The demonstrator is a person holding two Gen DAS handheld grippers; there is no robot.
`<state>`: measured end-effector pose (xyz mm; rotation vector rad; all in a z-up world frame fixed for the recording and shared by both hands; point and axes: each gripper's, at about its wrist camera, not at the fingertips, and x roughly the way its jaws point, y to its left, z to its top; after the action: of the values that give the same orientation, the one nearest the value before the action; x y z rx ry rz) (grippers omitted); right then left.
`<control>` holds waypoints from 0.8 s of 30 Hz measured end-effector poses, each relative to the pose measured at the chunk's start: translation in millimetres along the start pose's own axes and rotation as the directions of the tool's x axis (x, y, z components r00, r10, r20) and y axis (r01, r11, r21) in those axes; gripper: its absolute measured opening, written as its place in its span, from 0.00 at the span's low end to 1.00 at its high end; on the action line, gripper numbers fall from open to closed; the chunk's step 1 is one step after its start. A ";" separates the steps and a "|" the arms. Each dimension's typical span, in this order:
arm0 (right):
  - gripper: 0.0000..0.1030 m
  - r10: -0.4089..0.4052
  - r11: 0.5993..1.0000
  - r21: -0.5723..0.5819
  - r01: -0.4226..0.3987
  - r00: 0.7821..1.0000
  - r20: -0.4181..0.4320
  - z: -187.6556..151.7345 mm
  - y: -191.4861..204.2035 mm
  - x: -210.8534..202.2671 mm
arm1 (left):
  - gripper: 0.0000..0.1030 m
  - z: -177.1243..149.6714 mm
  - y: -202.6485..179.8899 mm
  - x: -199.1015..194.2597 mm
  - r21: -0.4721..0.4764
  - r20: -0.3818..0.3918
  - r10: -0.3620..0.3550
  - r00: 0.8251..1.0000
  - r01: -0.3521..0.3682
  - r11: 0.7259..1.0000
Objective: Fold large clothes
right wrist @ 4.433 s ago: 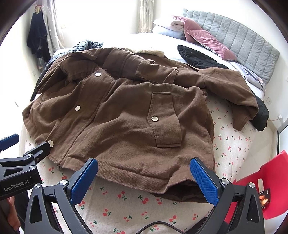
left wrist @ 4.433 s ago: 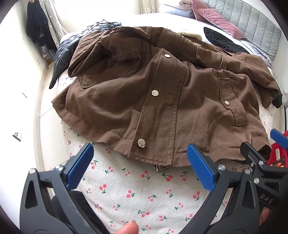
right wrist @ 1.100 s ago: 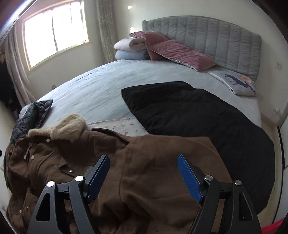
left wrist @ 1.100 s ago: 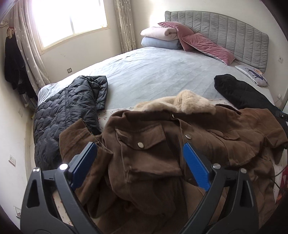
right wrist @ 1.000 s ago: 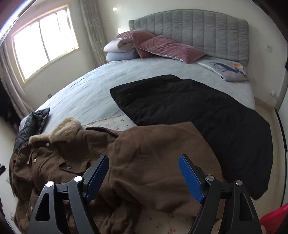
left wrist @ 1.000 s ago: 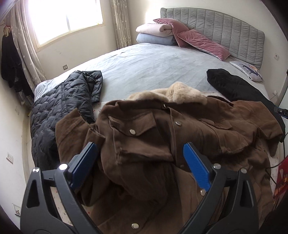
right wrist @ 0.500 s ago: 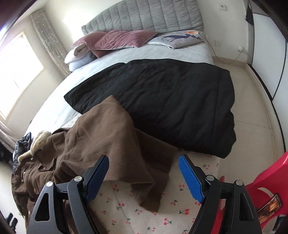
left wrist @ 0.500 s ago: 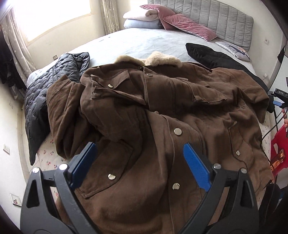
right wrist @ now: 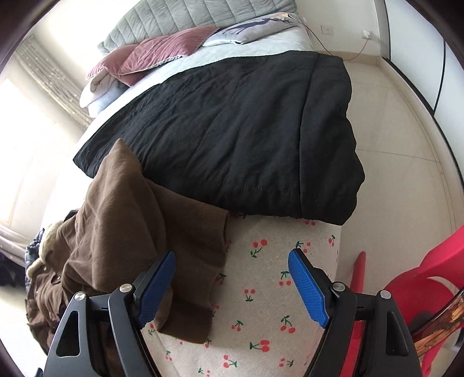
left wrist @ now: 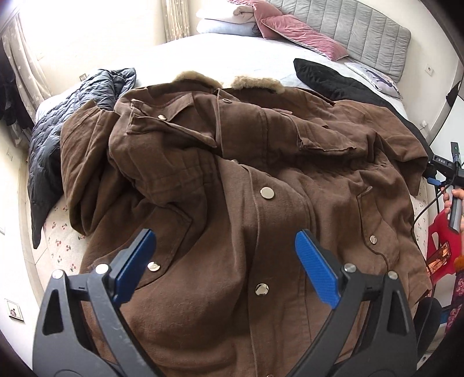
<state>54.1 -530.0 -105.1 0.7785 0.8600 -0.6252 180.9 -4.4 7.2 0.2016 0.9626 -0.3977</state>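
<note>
The brown coat (left wrist: pixel 232 174) lies front-up on the bed (right wrist: pixel 275 319), collar away. Its sleeve (right wrist: pixel 162 232) runs lengthwise toward the right gripper (right wrist: pixel 232 282), cuff nearest. The left gripper (left wrist: pixel 224 264) hovers over the hem. Both sets of fingers stand released, grasping nothing.

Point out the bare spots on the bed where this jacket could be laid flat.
Bare cherry-print sheet lies between the brown jacket's sleeve, the black quilt and the red chair. Plain grey bedding is free beyond the fur collar, up to the pillows. The foot of the bed is crowded: jacket, with a dark padded coat alongside.
</note>
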 end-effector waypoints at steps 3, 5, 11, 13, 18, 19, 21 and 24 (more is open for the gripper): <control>0.79 0.012 0.998 0.058 -0.011 1.000 -0.011 1.4 -1.7 13.2 | 0.94 0.0 -4.8 3.0 0.007 -0.009 -0.008 1.000 0.008 1.000; 0.79 0.017 0.996 0.093 -0.016 1.000 -0.015 -0.6 -2.6 22.7 | 0.94 -0.7 -7.9 4.9 0.017 -0.020 -0.009 1.000 0.009 1.000; 0.78 -0.086 0.996 -0.012 0.086 0.996 0.033 -4.5 25.2 34.8 | 0.94 -0.7 -15.1 8.4 0.027 -0.030 -0.004 1.000 0.005 1.000; 0.60 -0.081 0.993 -0.084 0.082 0.996 0.023 -8.6 40.2 40.7 | 0.94 -1.0 -16.9 9.9 0.016 -0.034 -0.016 0.999 0.017 1.000; 0.13 -0.132 0.967 -0.214 0.142 0.990 0.058 -21.2 69.1 33.6 | 0.94 -3.8 -24.3 12.5 0.028 -0.047 -0.028 0.998 0.030 0.999; 0.11 -0.121 0.966 -0.220 0.139 0.988 0.092 -22.7 72.4 22.8 | 0.94 -4.4 -25.4 12.6 0.036 -0.046 -0.025 0.999 0.027 0.999; 0.10 -0.118 0.951 -0.260 0.167 0.974 0.192 -25.5 83.6 -4.4 | 0.94 -5.2 -26.1 13.7 0.048 -0.048 -0.013 0.999 0.016 0.999; 0.10 -0.175 0.907 -0.301 0.295 0.913 0.368 -21.5 102.3 -48.5 | 0.94 -5.0 -23.1 16.7 0.040 -0.056 -0.003 0.998 0.006 0.999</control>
<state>96.7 -446.2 -38.6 0.2295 0.7294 -0.7688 176.0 -27.7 -9.2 0.2486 1.0111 -0.4179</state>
